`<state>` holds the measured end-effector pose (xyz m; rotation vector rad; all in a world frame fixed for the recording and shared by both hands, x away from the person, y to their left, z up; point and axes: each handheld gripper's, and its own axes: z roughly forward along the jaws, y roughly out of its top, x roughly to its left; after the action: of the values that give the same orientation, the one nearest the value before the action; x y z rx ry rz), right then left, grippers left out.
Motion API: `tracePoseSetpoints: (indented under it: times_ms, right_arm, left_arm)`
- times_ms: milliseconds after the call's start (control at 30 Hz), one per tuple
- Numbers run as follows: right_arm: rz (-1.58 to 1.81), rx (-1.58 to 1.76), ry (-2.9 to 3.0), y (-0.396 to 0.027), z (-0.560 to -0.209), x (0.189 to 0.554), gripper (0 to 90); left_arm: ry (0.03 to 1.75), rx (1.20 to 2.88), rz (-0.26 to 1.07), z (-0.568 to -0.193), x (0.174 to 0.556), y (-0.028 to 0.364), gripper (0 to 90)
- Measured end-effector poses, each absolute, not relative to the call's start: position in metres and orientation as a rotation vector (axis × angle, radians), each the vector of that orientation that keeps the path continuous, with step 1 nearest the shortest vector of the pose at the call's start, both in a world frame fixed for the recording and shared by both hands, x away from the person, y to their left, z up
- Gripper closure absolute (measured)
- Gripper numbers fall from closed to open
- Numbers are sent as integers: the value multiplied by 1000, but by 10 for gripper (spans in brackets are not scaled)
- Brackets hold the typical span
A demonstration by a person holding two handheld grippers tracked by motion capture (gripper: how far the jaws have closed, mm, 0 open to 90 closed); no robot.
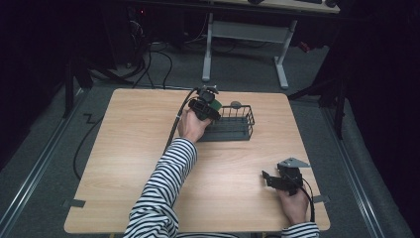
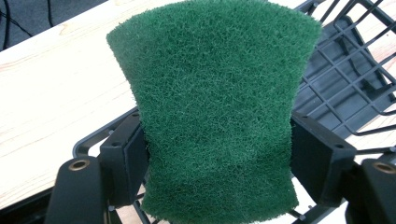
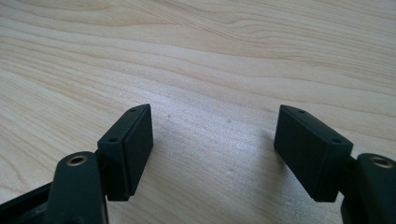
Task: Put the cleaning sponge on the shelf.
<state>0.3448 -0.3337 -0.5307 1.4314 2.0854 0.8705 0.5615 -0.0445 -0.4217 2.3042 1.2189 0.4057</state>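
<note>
A green scouring pad (image 2: 215, 107) is pinched at its waist between the two black pads of my left gripper (image 2: 217, 154), which is shut on it. In the high view the left gripper (image 1: 210, 101) holds the pad (image 1: 216, 104) over the left end of a black wire basket (image 1: 237, 130). The basket's bars (image 2: 345, 79) show behind the pad in the left gripper view. My right gripper (image 1: 267, 178) rests low over the table's near right part. Its jaws stand wide apart, so the right gripper (image 3: 215, 140) is open with bare wood between them.
The wooden table (image 1: 138, 148) carries the basket at its far middle. A small grey rounded object (image 1: 236, 104) sits at the basket's far rim. A striped sleeve (image 1: 166, 183) crosses the table's middle. A cable (image 1: 173, 129) trails from the left gripper.
</note>
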Motion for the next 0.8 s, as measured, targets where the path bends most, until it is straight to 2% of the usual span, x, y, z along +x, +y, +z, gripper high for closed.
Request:
tracePoseSetpoints:
  times_ms: [800]
  right_arm:
    - [872,1435,2085,-333,-531,345,281]
  left_arm:
    - [1241,2322,372,-431,560,-40,291]
